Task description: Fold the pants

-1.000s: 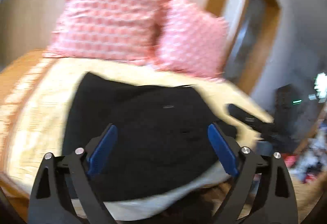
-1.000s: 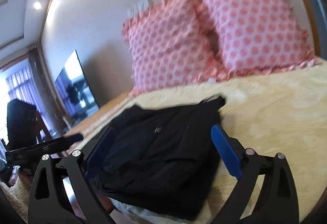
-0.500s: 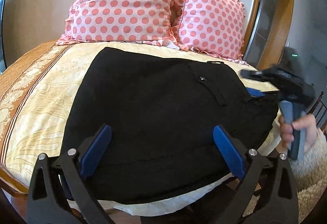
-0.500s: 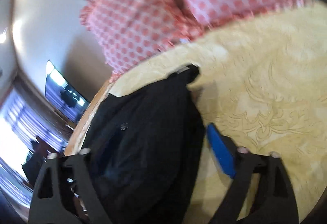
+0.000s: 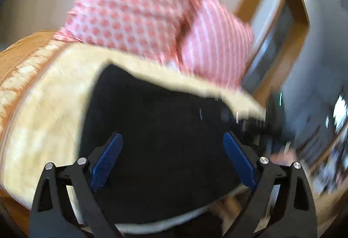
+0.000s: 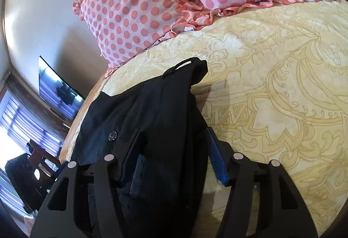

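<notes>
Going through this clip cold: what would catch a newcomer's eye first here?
Probably the two pink polka-dot pillows propped at the head of the bed, bright against the pale yellow bedspread. Next, the black pants lying on the spread near its edge, with the right gripper closed around a raised bunch of the fabric. The left wrist view is motion-blurred; the left gripper hangs wide open over the pants.

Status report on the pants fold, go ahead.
Left gripper open above black pants. Right gripper closing around pants edge. Nothing in the way.
</notes>
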The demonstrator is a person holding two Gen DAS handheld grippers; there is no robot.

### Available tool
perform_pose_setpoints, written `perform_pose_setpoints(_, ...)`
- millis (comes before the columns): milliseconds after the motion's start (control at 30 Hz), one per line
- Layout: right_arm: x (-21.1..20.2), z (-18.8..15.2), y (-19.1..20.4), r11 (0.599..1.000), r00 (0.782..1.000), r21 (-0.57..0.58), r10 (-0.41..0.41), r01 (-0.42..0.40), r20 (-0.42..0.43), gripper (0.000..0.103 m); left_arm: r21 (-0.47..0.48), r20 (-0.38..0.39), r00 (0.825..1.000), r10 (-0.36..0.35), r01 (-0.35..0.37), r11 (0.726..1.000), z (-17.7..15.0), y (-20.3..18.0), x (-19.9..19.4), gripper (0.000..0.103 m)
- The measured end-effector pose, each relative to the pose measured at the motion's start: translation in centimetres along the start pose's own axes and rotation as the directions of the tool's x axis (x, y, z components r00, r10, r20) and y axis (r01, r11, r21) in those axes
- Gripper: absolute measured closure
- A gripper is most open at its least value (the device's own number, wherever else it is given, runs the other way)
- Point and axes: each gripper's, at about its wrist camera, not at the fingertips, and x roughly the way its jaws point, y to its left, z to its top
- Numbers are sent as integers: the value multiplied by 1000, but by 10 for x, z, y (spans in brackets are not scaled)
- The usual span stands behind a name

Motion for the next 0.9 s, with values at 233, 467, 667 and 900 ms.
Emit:
perform_pose_setpoints(233, 1, -4, 12, 996, 1000, -89, -30, 29, -4, 49, -52, -200, 956, 213, -227, 973, 53, 52, 60, 27)
perform_pose_setpoints(467, 1, -2, 14, 992, 999, -118, 31, -33, -21, 74, -77, -290, 938, 189, -219, 973, 45, 61, 92, 80)
perform_pose_setpoints(667, -5, 32, 24, 984, 994, -139, 107, -110, -28, 79, 15, -240, 951, 193, -196, 981, 66, 33, 87, 88)
perform_pose_setpoints(900, -9, 119, 40, 961, 981, -276, 39, 16, 190, 81, 89, -88, 972, 220, -212, 973, 136, -1, 131, 88)
